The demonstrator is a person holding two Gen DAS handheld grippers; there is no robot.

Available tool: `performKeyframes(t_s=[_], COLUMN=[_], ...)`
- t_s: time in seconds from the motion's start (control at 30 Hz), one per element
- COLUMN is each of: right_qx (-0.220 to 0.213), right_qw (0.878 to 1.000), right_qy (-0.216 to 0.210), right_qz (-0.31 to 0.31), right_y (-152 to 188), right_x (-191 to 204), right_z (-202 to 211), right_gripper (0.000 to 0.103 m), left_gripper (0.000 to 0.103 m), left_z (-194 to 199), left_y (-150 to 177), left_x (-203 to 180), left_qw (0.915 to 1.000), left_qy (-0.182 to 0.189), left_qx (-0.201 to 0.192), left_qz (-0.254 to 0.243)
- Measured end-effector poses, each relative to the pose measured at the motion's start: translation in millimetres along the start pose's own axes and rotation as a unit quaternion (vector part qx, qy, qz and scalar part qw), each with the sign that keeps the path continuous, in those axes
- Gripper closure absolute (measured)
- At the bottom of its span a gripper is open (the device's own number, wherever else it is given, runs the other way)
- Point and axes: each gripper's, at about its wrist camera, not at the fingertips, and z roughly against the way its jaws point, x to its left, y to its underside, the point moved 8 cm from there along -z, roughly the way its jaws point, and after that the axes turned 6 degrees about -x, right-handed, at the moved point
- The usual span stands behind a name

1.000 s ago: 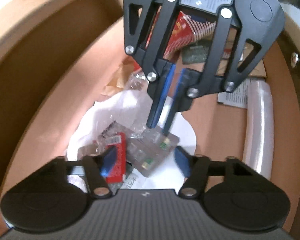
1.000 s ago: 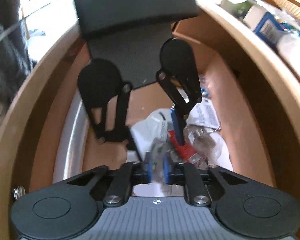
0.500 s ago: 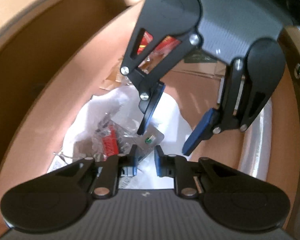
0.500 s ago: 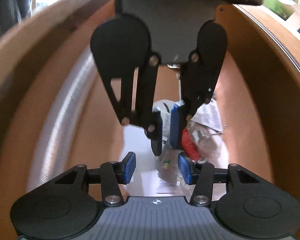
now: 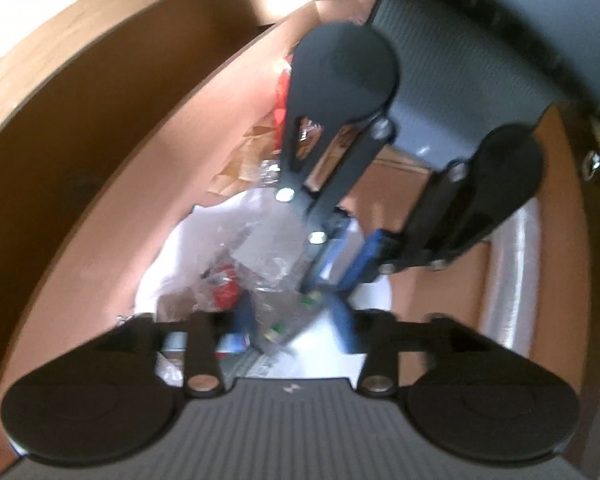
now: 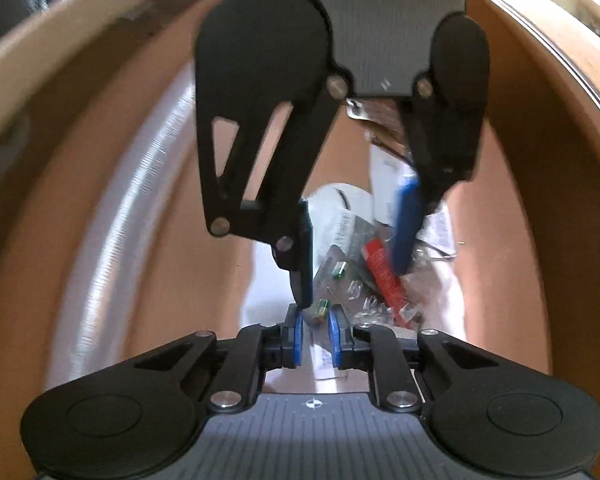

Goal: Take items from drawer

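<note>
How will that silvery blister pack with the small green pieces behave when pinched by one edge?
The blister pack looks thin and flat, so probably light and slightly bendy. Its shiny film may slip. It lies among crinkled clear wrappers, which may drag along.

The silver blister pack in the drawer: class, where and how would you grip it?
Grip the blister pack by its near thin edge, coming from above at a slant: it lies flat on white plastic. The right gripper, jaws closing, already straddles that edge; the left gripper is opening.

1 drawer (image 6: 560, 200), 2 grippers (image 6: 315, 330) (image 5: 296, 322), 1 red packet (image 6: 384, 272).
</note>
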Motion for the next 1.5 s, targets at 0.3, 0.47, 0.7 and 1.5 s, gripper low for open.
performKeyframes(t_s=[0.3,0.47,0.7,1.5], right_qx=[-0.049,-0.092,-0.081,-0.067], right_qw=[0.997,0.991,0.991,0.995], right_qy=[-0.022,-0.049,-0.034,-0.022], right_qz=[-0.053,-0.088,-0.097,-0.068], right_y=[-14,-29,-23,-58], right_x=[-13,-16,-21,-33], right_z=[34,56,54,87], right_gripper=[0.094,0.096,0.097,0.093], left_gripper=[0.017,0.017,0.073,0.095], left_z=[-3,-2,-2,25], left_y=[1,0,2,-21], left_x=[-11,-13,-17,-17], left_qw=[0.9985,0.9975,0.9967,0.9942], left_qy=[0.015,0.005,0.026,0.03], left_qx=[-0.007,-0.019,-0.006,-0.035], left_qz=[-0.052,-0.068,-0.077,-0.097])
